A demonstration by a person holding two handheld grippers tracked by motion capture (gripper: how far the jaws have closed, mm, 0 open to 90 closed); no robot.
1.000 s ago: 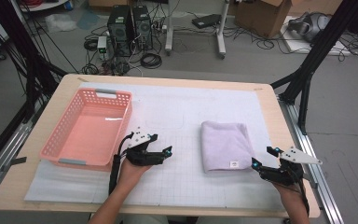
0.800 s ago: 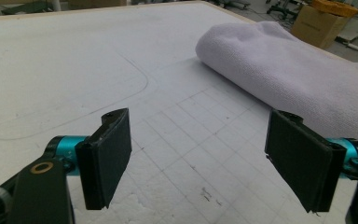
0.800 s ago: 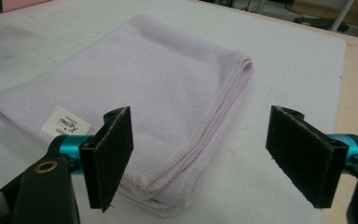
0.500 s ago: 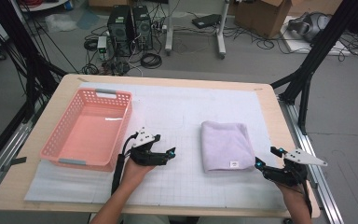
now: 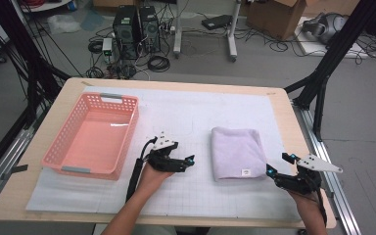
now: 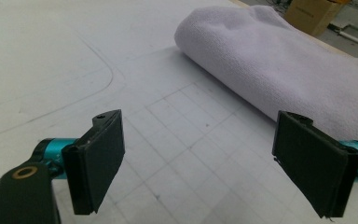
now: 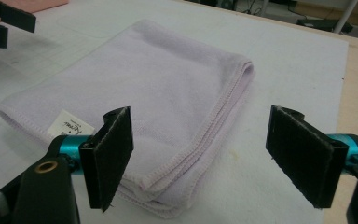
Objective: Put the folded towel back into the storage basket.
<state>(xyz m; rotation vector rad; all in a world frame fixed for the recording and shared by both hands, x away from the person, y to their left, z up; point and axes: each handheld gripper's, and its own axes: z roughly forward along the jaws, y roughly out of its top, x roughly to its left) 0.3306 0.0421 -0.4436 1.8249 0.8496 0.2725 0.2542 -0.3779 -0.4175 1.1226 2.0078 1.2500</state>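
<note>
Seen from my remote station: a folded lilac towel lies flat on the white gridded mat that covers the wooden worktop, right of the mat's middle and toward the near edge, its small white label at the near hem. I hold the left gripper just beside the towel's left fold, low over the mat, jaws spread wide with nothing between them; in the left gripper view the towel's rounded fold runs across the upper right, close ahead of the right-hand pad. I hold the right gripper at the towel's near right corner, near the worktop's right edge, jaws likewise wide apart and empty; in the right gripper view the stitched corner of the towel sits between and just beyond the two pads, the label beside the left one. A pink plastic basket stands on the mat's left side, well apart from the towel.
</note>
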